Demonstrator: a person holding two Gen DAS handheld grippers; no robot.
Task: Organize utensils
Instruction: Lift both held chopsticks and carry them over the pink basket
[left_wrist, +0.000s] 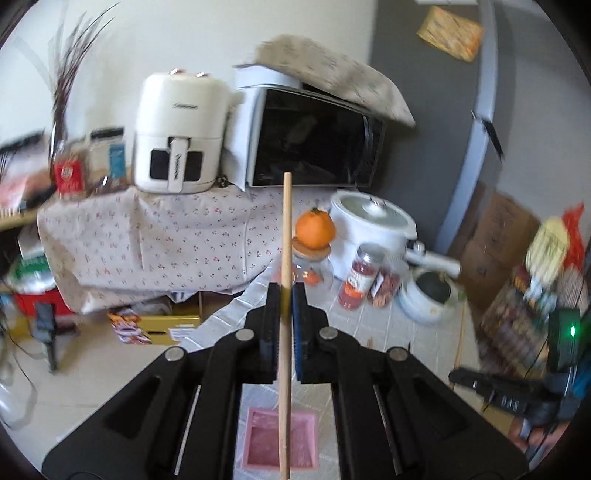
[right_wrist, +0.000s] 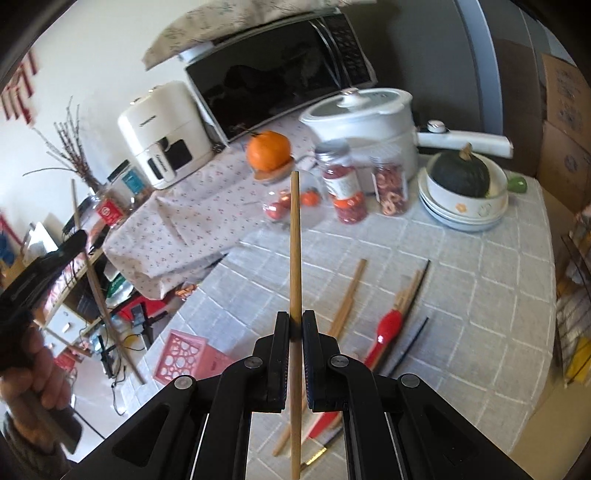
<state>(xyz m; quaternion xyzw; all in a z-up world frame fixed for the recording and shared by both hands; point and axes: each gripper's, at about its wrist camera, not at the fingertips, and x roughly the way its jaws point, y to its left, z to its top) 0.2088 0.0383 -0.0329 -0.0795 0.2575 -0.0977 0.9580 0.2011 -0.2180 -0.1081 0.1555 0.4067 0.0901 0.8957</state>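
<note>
Chopstick, pale wood (left_wrist: 286, 295): pinched upright between the left gripper (left_wrist: 285, 291) fingers, above the pink basket (left_wrist: 280, 439). Chopstick, darker wood (right_wrist: 294, 258): pinched likewise by the right gripper (right_wrist: 294, 321). Both judged light, stiff and smooth (liable to pivot); best held near mid-length. More chopsticks (right_wrist: 349, 295) and a red spoon (right_wrist: 386, 330) lie on the table (right_wrist: 480, 314) just beyond the right fingers.

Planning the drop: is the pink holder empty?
Cannot tell. The pink holder shows a bare floor in the left wrist view, but the left gripper's chopstick crosses it.
</note>
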